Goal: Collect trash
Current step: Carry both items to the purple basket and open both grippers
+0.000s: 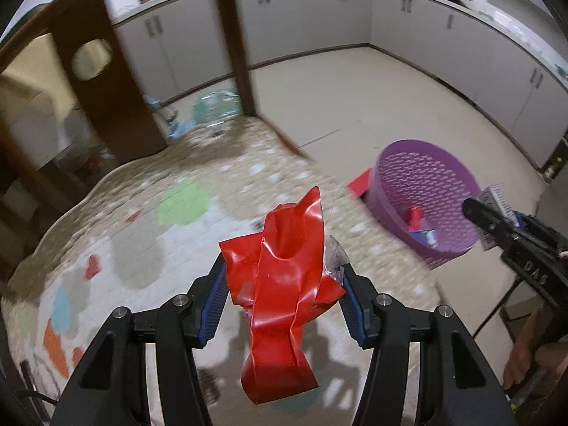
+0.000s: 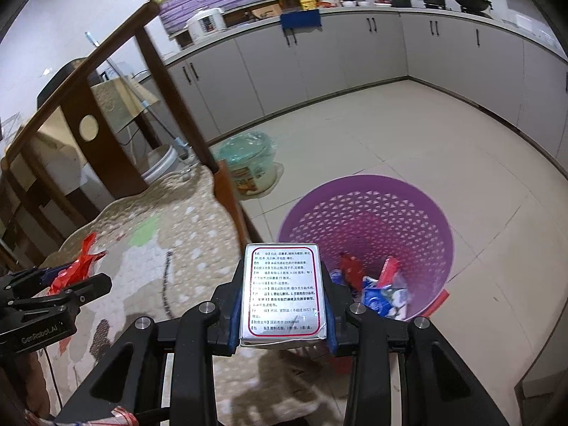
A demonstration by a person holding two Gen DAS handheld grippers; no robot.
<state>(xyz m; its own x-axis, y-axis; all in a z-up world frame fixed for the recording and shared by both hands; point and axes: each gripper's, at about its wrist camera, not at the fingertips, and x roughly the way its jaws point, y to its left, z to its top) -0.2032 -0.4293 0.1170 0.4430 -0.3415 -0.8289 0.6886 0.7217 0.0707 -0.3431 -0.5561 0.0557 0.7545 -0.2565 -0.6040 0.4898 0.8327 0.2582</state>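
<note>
My left gripper is shut on a crumpled red plastic wrapper and holds it above the patterned tablecloth. My right gripper is shut on a silver carton with red-framed print, held over the table's edge beside the purple basket. The purple basket also shows in the left wrist view, on the floor to the right, with several wrappers inside. The right gripper shows at the right of the left wrist view; the left gripper with the red wrapper shows at the left of the right wrist view.
A wooden chair stands at the table's far side. A plastic-wrapped container sits on the tiled floor by the chair leg. Grey kitchen cabinets line the far walls. A red flat object lies beside the basket.
</note>
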